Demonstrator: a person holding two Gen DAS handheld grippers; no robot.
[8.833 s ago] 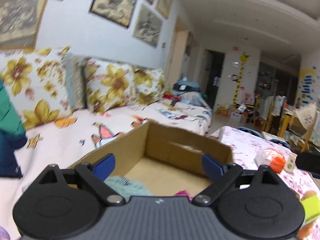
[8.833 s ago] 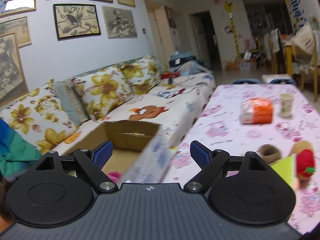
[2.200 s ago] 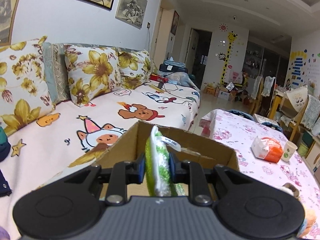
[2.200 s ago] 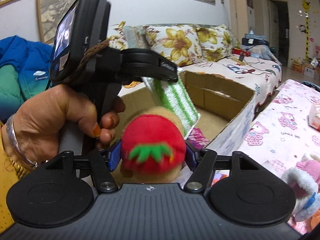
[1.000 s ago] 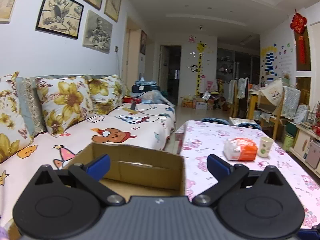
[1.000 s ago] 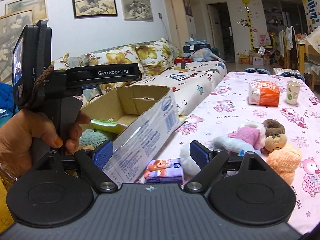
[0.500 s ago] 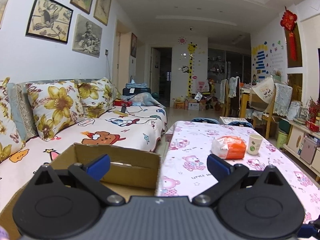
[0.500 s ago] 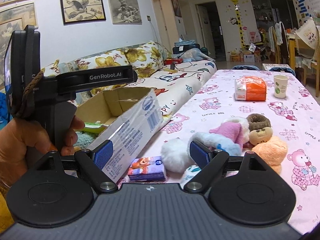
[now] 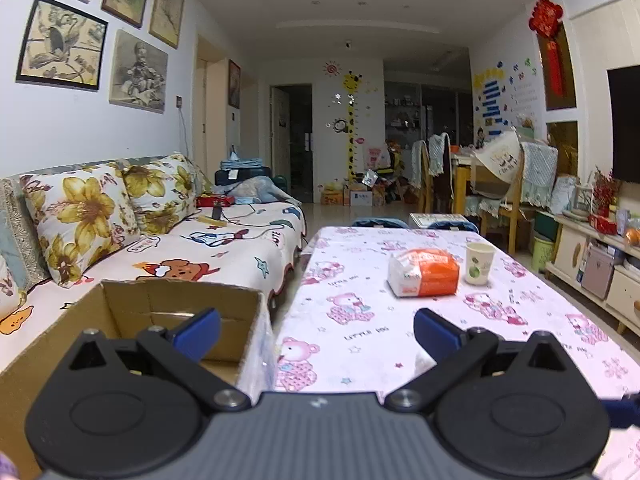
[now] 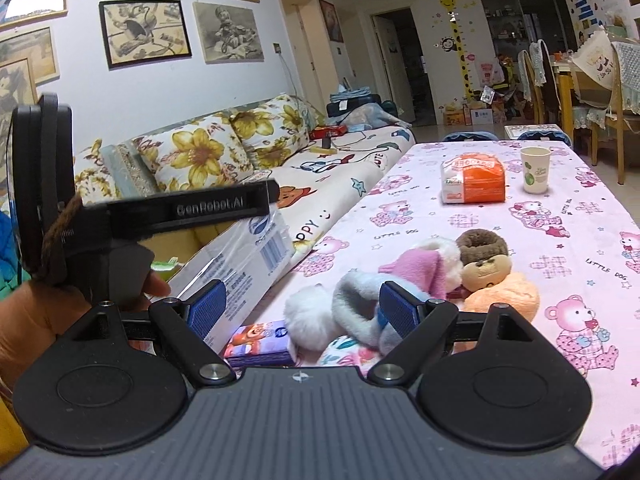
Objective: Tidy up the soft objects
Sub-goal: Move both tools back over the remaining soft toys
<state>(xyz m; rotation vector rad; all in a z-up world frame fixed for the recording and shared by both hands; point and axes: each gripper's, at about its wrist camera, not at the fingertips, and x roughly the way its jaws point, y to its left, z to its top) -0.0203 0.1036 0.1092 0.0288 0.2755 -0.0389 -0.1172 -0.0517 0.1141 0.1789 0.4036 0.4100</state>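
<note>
Both the left gripper and right gripper gape empty, plush toys heaped near the table's left edge beside the cardboard box.

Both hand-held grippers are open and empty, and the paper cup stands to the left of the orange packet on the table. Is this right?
Not quite. The cup stands to the right of the orange packet, as both wrist views show. The rest holds: the left hand-held gripper and the right hand-held gripper are open and empty.

Pink bear-print tablecloth — yellow-flowered cushions
</note>
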